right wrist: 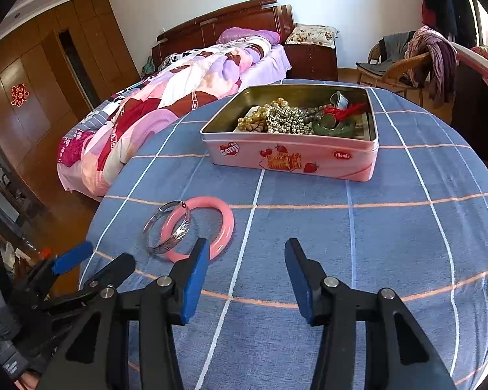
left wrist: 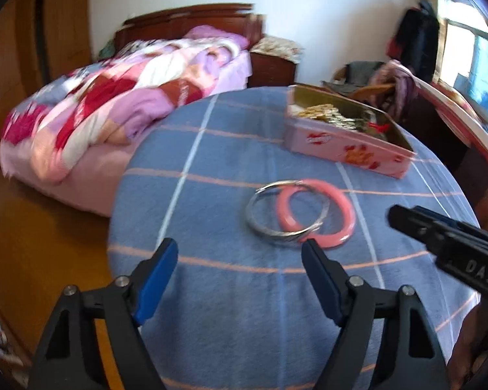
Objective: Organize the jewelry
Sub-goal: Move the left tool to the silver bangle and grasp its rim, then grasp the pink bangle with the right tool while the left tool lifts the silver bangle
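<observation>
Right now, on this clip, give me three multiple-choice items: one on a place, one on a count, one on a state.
1. Where does the silver bangle lie?
A. in the tin
B. overlapping the pink bangle on the tablecloth
C. on the bed

2. How many bangles lie outside the tin?
A. one
B. two
C. four

3. How do the right gripper jaws stand?
A. open, empty
B. shut on a bangle
C. shut, empty

Key: B, the rings cross on the cloth; B, one silver and one pink; A, a wide gap with only cloth between.

Bare tablecloth (right wrist: pixel 390 243) is lying open at lower right; the pink tin (right wrist: pixel 292 159) is blocking the upper centre.
</observation>
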A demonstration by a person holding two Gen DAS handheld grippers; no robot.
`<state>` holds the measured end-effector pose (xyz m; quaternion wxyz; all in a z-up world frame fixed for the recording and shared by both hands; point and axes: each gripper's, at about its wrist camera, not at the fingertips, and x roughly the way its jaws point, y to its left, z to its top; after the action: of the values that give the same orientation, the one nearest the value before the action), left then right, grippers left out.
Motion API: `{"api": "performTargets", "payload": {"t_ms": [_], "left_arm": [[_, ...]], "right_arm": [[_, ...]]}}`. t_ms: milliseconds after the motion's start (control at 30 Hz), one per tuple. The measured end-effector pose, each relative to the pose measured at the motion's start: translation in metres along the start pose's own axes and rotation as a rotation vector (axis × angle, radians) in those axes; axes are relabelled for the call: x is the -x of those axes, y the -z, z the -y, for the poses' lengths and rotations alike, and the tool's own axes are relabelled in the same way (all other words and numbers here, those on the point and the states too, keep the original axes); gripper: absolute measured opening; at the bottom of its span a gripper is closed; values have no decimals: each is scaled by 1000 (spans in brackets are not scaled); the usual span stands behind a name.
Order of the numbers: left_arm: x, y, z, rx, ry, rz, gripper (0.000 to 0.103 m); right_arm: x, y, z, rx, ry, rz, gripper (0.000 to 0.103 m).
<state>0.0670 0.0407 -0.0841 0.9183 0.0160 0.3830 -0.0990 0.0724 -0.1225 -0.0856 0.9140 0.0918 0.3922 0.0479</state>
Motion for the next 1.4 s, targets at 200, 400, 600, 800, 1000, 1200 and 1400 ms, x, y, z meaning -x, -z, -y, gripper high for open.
{"api": "performTargets", "payload": {"t_ms": [200, 400, 600, 800, 1000, 1200, 1400], "left_arm": [[-22, -16, 25, -67, 127, -33, 56], [-38, -26, 37, -95, 182, -65, 21], [-42, -25, 28, -57, 209, -94, 5], [-4, -31, 2, 30, 274, 11, 4], [21, -35, -18, 64, 295, 80, 4], [9, -27, -21, 41, 248, 14, 4], [-5, -15, -8, -74, 241, -44, 63]], "right_arm": [[8, -4, 12, -33, 30, 15, 49], [7, -4, 23, -73, 36, 3, 49], [6, -2, 20, -57, 26, 0, 49], [5, -3, 17, -43, 14, 0, 49], [-14, -14, 1, -1, -13, -22, 49], [-46, -20, -15, 49, 10, -93, 49], [-61, -19, -28, 119, 39, -128, 41]]}}
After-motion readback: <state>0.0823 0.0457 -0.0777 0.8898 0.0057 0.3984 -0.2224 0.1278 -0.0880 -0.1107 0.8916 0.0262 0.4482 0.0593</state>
